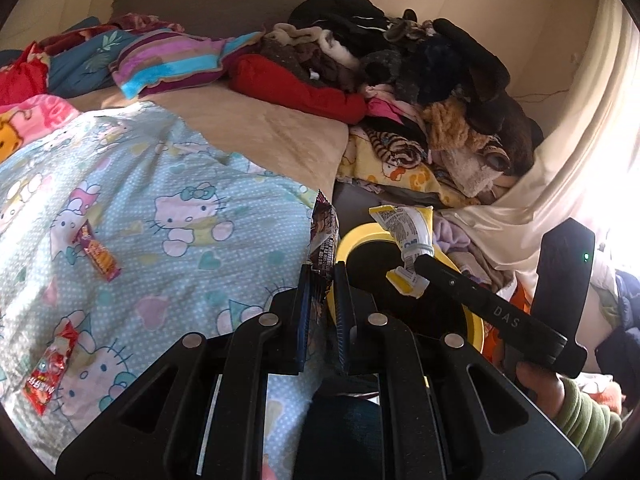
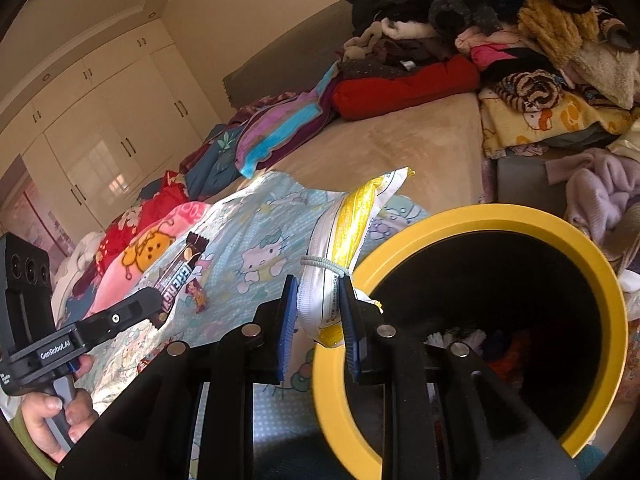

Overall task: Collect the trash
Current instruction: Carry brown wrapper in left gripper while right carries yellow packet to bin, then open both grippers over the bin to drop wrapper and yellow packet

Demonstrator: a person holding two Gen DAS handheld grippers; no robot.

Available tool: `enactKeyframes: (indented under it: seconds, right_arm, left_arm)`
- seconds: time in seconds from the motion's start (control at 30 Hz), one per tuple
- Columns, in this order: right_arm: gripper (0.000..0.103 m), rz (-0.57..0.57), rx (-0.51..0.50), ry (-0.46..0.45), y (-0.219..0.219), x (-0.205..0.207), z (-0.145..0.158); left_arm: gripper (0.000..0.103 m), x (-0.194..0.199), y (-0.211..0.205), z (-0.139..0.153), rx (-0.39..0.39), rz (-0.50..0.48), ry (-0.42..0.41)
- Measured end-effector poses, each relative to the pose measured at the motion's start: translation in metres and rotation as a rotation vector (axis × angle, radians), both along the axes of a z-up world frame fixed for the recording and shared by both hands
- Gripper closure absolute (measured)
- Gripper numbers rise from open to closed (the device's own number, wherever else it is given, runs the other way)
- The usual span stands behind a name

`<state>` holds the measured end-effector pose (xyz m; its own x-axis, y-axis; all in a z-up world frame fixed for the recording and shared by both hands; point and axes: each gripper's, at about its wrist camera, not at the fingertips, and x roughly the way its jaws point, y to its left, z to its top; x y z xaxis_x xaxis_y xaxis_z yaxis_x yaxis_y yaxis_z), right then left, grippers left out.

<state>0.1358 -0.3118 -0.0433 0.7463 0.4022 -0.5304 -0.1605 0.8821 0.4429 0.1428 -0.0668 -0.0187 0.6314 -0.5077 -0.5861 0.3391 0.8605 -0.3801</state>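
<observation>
My left tongs [image 1: 322, 280] pinch a dark snack wrapper [image 1: 324, 240]; my right tongs [image 2: 318, 300] clamp a yellow-white packet [image 2: 340, 240] at the yellow bin's rim [image 2: 500, 216]. Two more wrappers, purple [image 1: 98, 256] and red [image 1: 50, 368], lie on the bed's cartoon-cat blanket [image 1: 160, 208].

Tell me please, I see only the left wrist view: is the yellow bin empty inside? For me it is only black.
Observer: No. The right wrist view looks into the yellow bin: white and reddish bits already lie at its bottom.
Operator: What wrapper does my left claw hold? I see it edge-on.
Observer: The left claw is shut on a dark bar wrapper with big pale letters.
Operator: Is the right claw's grip good?
Observer: The right claw pinches the yellow-and-white packet low down, just under a white elastic band around it.
</observation>
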Motion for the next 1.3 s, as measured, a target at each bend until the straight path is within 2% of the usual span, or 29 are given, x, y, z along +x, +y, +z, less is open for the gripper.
enactKeyframes:
  seconds: [0.73, 1.17, 1.2, 1.23, 1.27, 1.3]
  right_arm:
    - [0.082, -0.121, -0.002, 0.032, -0.057, -0.008, 0.000]
    - [0.080, -0.160, 0.025, 0.154, -0.094, -0.004, -0.021]
    - [0.079, -0.163, 0.033, 0.167, -0.097, -0.003, -0.023]
    - [0.077, -0.175, 0.042, 0.179, -0.101, -0.003, -0.025]
    - [0.072, -0.187, 0.058, 0.187, -0.105, -0.003, -0.027]
    - [0.070, -0.197, 0.066, 0.191, -0.108, -0.003, -0.028]
  left_arm:
    - [0.096, -0.015, -0.042, 0.003, 0.017, -0.098, -0.013]
    - [0.096, -0.009, -0.103, -0.031, 0.070, -0.201, 0.073]
    - [0.095, -0.008, -0.105, -0.034, 0.074, -0.203, 0.078]
    - [0.086, -0.005, -0.110, -0.038, 0.083, -0.206, 0.086]
    - [0.075, -0.003, -0.112, -0.040, 0.089, -0.206, 0.088]
    - [0.056, -0.001, -0.114, -0.042, 0.093, -0.203, 0.086]
